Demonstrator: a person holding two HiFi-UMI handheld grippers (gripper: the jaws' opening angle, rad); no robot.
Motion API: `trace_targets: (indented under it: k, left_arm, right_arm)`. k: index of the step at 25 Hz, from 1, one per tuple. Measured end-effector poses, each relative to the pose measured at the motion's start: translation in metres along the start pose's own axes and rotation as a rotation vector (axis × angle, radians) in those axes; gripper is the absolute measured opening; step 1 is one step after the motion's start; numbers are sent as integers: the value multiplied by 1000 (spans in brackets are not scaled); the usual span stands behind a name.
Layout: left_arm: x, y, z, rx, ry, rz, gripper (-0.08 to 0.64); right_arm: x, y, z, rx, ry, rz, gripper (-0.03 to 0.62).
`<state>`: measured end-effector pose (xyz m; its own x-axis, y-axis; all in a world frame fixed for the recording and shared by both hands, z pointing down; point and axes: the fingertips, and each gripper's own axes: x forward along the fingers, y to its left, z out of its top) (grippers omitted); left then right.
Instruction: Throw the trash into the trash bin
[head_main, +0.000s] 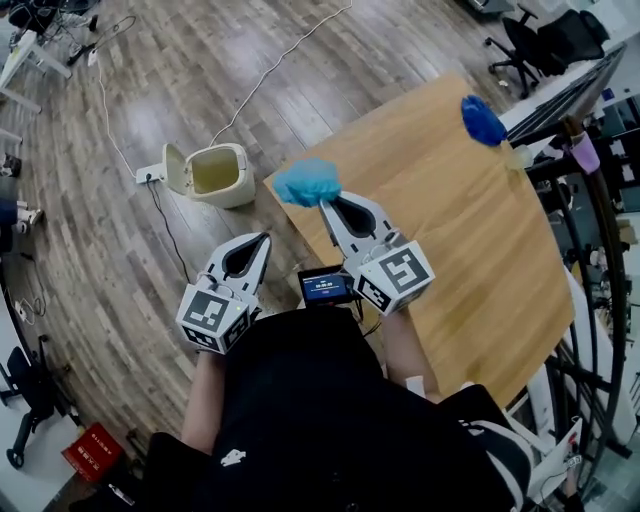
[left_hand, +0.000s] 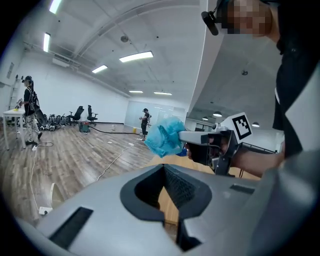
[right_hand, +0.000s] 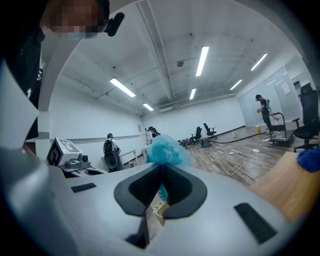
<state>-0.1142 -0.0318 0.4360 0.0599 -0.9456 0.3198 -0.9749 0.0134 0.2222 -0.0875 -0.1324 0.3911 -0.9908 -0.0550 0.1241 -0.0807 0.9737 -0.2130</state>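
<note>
On the wood floor (head_main: 120, 230), the open trash bin (head_main: 215, 172) lies at 9 o'clock from the right gripper (head_main: 323, 204), clamped on a blue wad (head_main: 307, 181) whose thin edge-grip may slip early; left gripper (head_main: 264, 239) closed, empty.

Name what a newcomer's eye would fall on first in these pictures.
The crumpled light blue wad stands out, pinched in the right gripper at the edge of the wooden table. On the floor to its left stands the open trash bin, lid up. A darker blue wad lies at the table's far corner.

Left tool (head_main: 264, 238), right tool (head_main: 323, 204), both closed
</note>
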Motion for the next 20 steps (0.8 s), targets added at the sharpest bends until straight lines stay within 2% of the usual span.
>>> trace_targets:
  k: [3, 6, 10, 14, 17, 18, 20]
  left_arm:
    - [-4, 31, -7, -7, -21, -14, 6]
    - [-12, 74, -5, -5, -34, -60, 6]
    - [-31, 136, 25, 2, -83, -93, 6]
    - [-53, 197, 63, 9, -133, -60, 6]
    - [-81, 238, 60, 95, -102, -32, 6]
    - [-90, 251, 55, 97, -98, -29, 6]
    - [-103, 275, 47, 43, -111, -27, 6]
  right_arm:
    - [33, 5, -12, -3, 22, -12, 5]
    - [76, 19, -12, -21, 37, -46, 5]
    - [136, 48, 0, -25, 52, -67, 5]
    - [196, 64, 16, -39, 65, -48, 5]
    - [245, 85, 18, -55, 70, -31, 5]
    - [260, 93, 17, -67, 78, -22, 5]
    - [283, 109, 15, -93, 92, -5, 5]
